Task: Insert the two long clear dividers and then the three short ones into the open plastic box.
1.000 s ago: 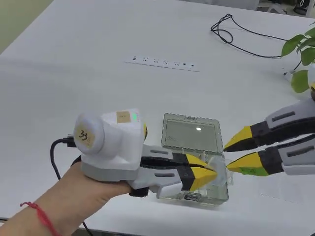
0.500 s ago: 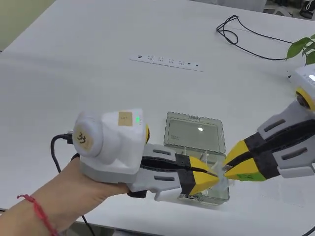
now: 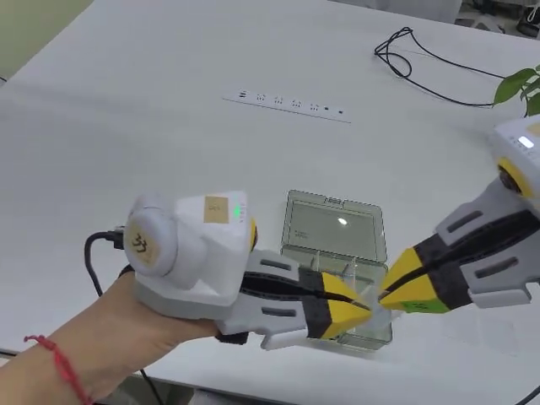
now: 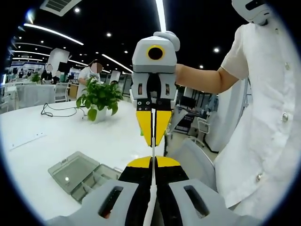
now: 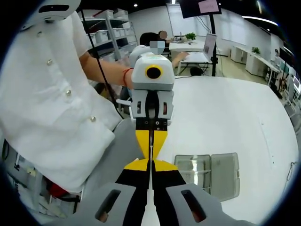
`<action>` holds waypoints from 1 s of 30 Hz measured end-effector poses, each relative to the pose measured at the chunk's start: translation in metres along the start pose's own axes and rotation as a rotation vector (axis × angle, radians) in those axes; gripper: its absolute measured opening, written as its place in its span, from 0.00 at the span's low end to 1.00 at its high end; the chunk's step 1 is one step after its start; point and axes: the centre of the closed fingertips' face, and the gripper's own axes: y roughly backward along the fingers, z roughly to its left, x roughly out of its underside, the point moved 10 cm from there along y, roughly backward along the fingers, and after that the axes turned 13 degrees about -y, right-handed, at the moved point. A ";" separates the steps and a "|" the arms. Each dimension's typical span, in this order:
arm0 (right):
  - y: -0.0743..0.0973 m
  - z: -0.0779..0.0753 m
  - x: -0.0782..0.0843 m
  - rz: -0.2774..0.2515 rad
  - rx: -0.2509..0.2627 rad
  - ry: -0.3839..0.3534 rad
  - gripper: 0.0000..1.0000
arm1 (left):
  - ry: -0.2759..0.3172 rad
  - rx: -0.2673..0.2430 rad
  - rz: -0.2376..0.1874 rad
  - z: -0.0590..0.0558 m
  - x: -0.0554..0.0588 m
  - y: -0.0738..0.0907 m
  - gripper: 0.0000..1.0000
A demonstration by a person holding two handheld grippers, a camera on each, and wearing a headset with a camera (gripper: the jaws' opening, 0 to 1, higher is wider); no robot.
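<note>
The open box (image 3: 355,338) lies on the near right part of the white table (image 3: 169,152), and its lid (image 3: 333,228) lies flat on the far side of it. The left gripper (image 3: 364,302) comes from the left and the right gripper (image 3: 385,294) from the right, and their yellow tips almost meet just above the right near part of the box. In both gripper views the jaws are pressed nearly together on a thin clear strip seen from its edge, which I take for one divider (image 4: 150,209), so it seems that each gripper pinches one end of the same piece. Inside the box some clear walls seem to stand already, but I cannot count them or say whether they are long or short. I judge that the task is partly done: this divider is not yet seated in the box, and how many remain after it I cannot tell.
</note>
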 end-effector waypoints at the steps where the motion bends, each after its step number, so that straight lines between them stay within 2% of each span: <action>1: 0.000 0.000 0.000 0.000 0.001 0.000 0.03 | -0.009 -0.004 0.000 0.000 0.000 0.000 0.00; 7: -0.002 0.002 -0.003 0.001 0.008 0.004 0.02 | -0.002 -0.018 0.006 -0.002 0.002 0.002 0.00; 16: -0.001 0.000 -0.006 -0.014 0.031 0.002 0.02 | 0.020 -0.055 0.025 -0.001 0.009 0.010 0.07; 20: 0.001 -0.003 -0.007 -0.031 0.052 -0.008 0.02 | 0.018 -0.081 0.058 0.000 0.014 0.014 0.12; 30: -0.002 -0.021 -0.008 -0.063 0.140 -0.035 0.02 | 0.052 -0.169 0.089 0.005 0.031 0.030 0.27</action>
